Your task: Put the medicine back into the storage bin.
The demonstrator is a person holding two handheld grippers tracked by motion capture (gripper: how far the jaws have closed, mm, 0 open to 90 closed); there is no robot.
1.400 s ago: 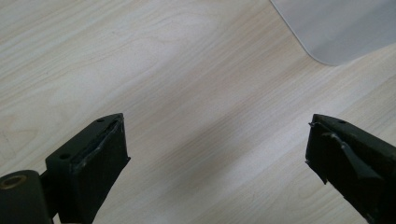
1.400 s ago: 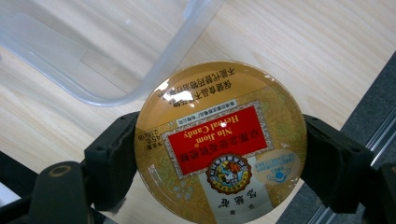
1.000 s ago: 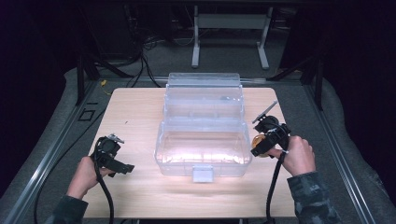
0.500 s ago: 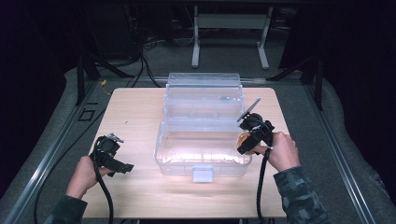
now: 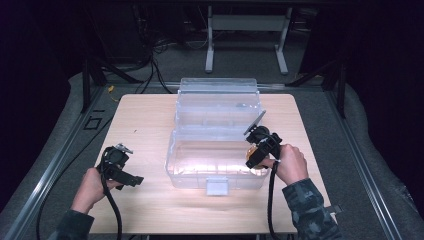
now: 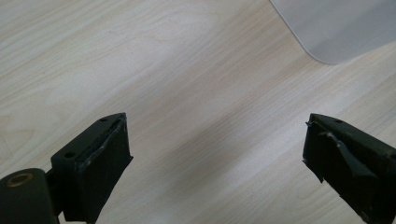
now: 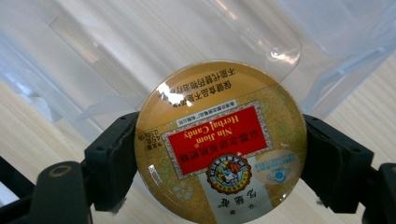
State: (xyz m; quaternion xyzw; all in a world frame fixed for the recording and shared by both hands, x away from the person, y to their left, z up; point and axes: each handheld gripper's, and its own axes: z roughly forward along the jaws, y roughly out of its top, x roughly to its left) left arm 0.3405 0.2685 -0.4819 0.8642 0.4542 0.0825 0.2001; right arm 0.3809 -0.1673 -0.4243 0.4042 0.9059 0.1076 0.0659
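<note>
1. Right gripper [image 7: 219,154] clamps round candy tin [image 7: 220,140], over right edge of clear plastic box [image 5: 215,150], lid open.
2. Left gripper [image 6: 215,154] jaws wide, nothing between, above bare table [image 5: 145,120], left of box.

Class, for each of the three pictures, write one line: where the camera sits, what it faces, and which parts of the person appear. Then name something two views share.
High view: above the person's side, looking forward and down on the wooden table; both hands and sleeves show, with the left claw and right claw.
Left gripper view: rides the left claw, open, facing bare tabletop.
Right gripper view: rides the right claw, shut on a candy tin.
Shared: the clear plastic box appears in all three views.
</note>
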